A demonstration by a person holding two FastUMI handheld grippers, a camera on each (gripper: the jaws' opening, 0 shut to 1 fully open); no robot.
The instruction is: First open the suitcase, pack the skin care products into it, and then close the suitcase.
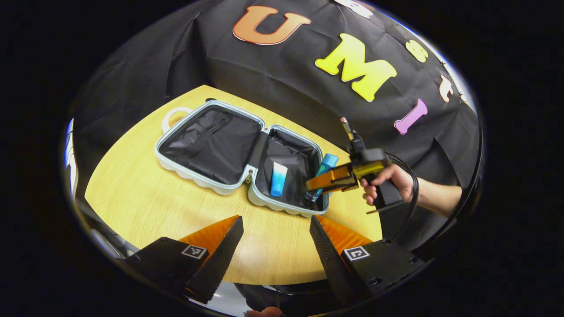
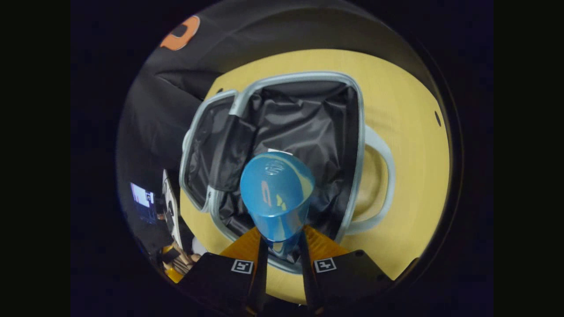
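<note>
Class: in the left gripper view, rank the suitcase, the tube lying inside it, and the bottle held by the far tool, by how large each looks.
1. suitcase, open on the table, by far the largest.
2 and 3. tube and bottle: unsure. The right tool hides much of the bottle, so they look alike.

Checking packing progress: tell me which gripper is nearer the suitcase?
Right. The right gripper, shut on a blue bottle, is over the open suitcase. The left gripper is open, back over bare table.
</note>
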